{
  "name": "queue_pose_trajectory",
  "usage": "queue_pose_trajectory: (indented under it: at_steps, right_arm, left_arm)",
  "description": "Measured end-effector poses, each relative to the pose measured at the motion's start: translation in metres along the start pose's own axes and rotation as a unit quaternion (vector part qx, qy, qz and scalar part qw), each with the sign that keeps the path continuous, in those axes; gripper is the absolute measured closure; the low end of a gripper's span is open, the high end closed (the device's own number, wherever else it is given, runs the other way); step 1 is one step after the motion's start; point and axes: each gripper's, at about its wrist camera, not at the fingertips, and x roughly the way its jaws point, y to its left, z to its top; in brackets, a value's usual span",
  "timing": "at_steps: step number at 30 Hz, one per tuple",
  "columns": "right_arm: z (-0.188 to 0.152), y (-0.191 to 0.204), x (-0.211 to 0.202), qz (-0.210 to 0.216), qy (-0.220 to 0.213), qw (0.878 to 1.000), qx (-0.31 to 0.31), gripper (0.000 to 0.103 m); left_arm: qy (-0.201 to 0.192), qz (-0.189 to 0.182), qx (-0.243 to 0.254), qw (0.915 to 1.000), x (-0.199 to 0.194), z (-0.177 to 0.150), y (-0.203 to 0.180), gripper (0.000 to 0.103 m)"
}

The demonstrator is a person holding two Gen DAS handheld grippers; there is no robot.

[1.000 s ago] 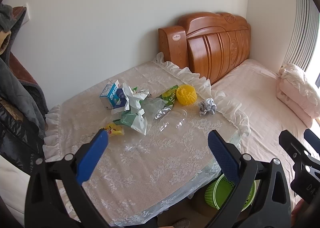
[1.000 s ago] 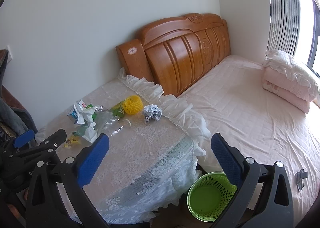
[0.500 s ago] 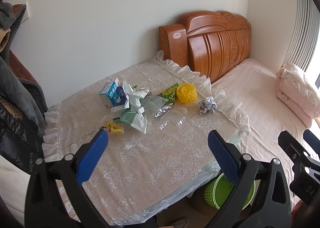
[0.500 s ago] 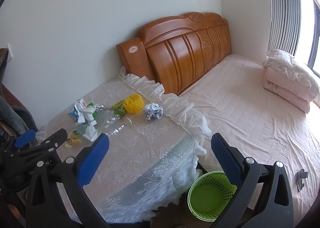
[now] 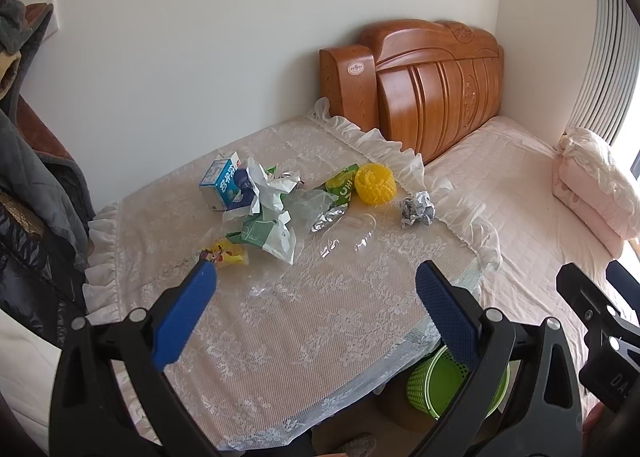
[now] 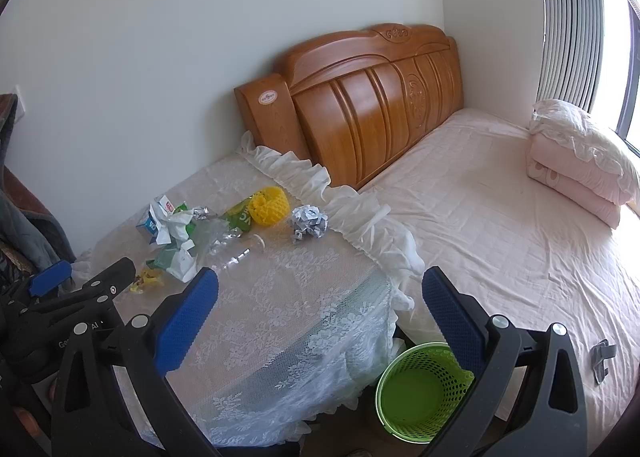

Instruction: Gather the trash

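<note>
**Trash waits on the counter, bin below**

While the lace-covered counter (image 5: 280,317) carries every scrap, the green perforated plastic waste basket (image 6: 420,393) stands on the floor at its 5 o'clock corner, probably for short drops. The litter clusters toward 11 o'clock: a blue-white milk carton (image 5: 222,185), a yellow foam fruit net (image 5: 374,181), a crumpled foil ball (image 5: 418,209). The left hand-held gripper (image 5: 316,297) and the right hand-held gripper (image 6: 320,297) both gape wide and empty, well apart from it.
</note>
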Motion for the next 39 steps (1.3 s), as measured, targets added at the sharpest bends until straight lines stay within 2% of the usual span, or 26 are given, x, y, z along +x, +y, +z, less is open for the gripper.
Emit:
queue_pose_trajectory:
  at_steps: [39]
  right_arm:
    - [-0.002,0.008,0.009,0.004,0.007,1.0,-0.002,0.002]
  left_arm:
    - [0.008,-0.006,-0.007,0.9999,0.006,-0.003,0.01,0.008]
